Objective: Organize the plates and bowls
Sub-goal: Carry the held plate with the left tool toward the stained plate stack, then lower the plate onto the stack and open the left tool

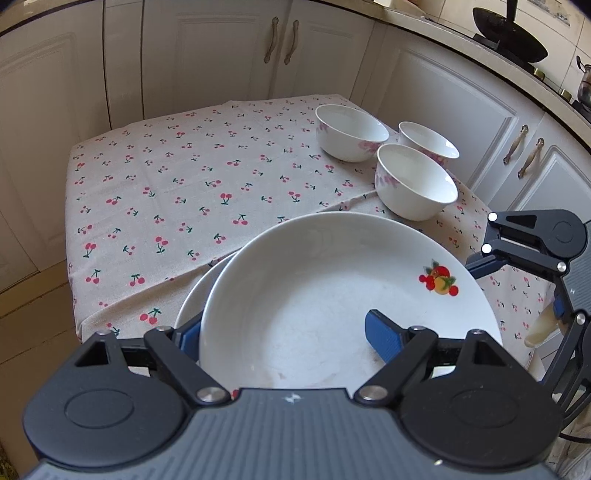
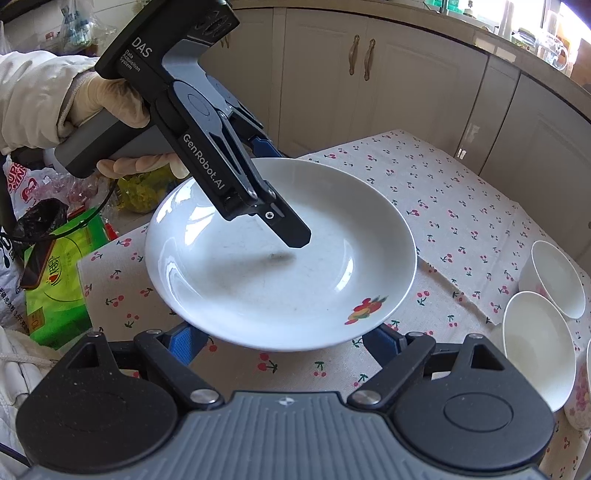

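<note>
A deep white plate (image 1: 314,288) with a fruit print hangs low over the cherry tablecloth (image 1: 166,192), partly above a second white plate (image 1: 197,295). My left gripper (image 1: 284,328) is shut on it across the rim. One finger (image 2: 291,230) lies inside the plate (image 2: 258,280) and the other runs beneath. My right gripper (image 2: 282,339) stands wide, both fingers reaching under the near rim; contact is hidden. One of its blue fingers (image 1: 480,266) shows at the plate's right edge. Three white bowls (image 1: 351,133) (image 1: 428,140) (image 1: 415,181) stand close together at the far right.
White cabinets (image 1: 229,48) run close behind the small table. A wok (image 1: 509,33) sits on the counter. In the right wrist view, a green packet (image 2: 55,288) and plastic bags lie beside the table's left edge. A gloved hand (image 2: 107,99) holds the left gripper. Bare cloth spreads left of the bowls.
</note>
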The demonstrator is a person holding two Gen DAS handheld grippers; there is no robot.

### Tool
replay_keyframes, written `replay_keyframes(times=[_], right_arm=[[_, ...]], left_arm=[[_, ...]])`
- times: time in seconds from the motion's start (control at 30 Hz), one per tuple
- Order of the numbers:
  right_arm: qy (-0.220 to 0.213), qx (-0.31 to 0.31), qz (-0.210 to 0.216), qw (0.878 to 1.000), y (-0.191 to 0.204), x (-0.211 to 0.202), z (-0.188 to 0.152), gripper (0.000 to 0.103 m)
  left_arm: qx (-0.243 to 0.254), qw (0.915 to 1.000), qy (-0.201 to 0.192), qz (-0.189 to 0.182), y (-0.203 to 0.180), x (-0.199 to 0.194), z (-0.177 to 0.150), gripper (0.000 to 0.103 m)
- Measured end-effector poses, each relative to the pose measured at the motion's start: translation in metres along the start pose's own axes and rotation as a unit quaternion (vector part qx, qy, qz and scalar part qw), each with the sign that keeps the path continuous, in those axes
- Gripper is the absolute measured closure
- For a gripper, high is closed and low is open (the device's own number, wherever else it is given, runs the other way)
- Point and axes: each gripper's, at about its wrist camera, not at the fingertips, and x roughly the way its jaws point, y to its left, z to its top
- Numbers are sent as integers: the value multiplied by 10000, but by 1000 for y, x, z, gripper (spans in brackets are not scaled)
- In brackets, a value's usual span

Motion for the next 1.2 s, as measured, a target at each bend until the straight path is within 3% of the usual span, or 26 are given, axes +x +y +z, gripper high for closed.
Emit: replay_keyframes(times=[0.67, 1.2], right_arm=[[196, 126, -37, 9997, 5, 4, -3, 10], [131, 212, 38, 9997, 5, -3, -3, 10]], left_arm=[[61, 9989, 460, -4, 0, 14, -1, 17], [449, 9954, 823, 192, -4, 15, 8, 17]])
